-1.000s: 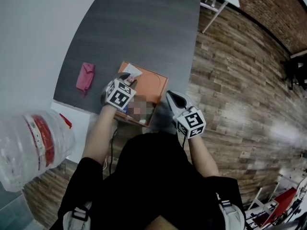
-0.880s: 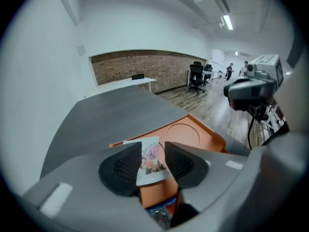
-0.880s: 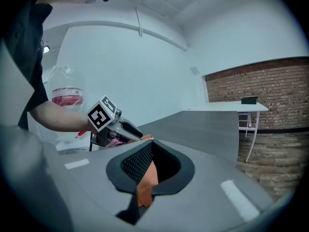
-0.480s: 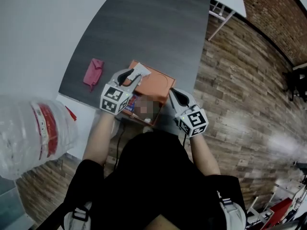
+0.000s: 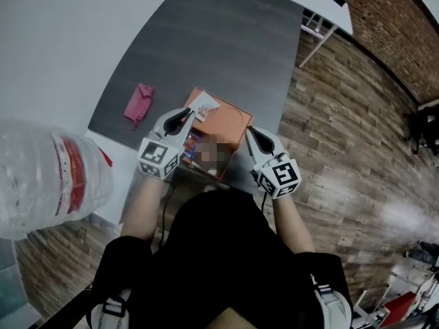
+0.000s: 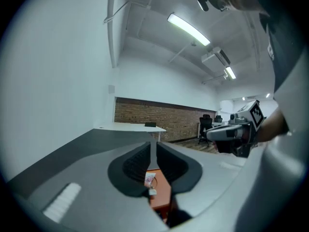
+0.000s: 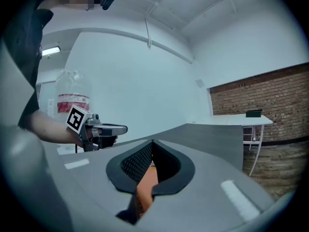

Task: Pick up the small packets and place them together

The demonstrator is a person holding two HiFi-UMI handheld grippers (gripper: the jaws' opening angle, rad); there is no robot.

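An orange box lies on the dark grey table. A small white packet rests on its far left corner. More small packets show at the box's near left. My left gripper hovers just left of the white packet. Its jaws are closing to a thin slit with nothing between them. Through that slit in the left gripper view, the packet lies on the box below. My right gripper is shut and empty at the box's right edge, with the orange box under its jaws.
A pink cloth lies on the table to the left of the box. A large clear water bottle with a red label stands at the near left. White tables stand at the far right on the wood floor.
My left gripper's jaws have narrowed from wide apart to a slit, and it has drawn slightly back from the white packet. The packet stays on the box. The right gripper has barely moved.
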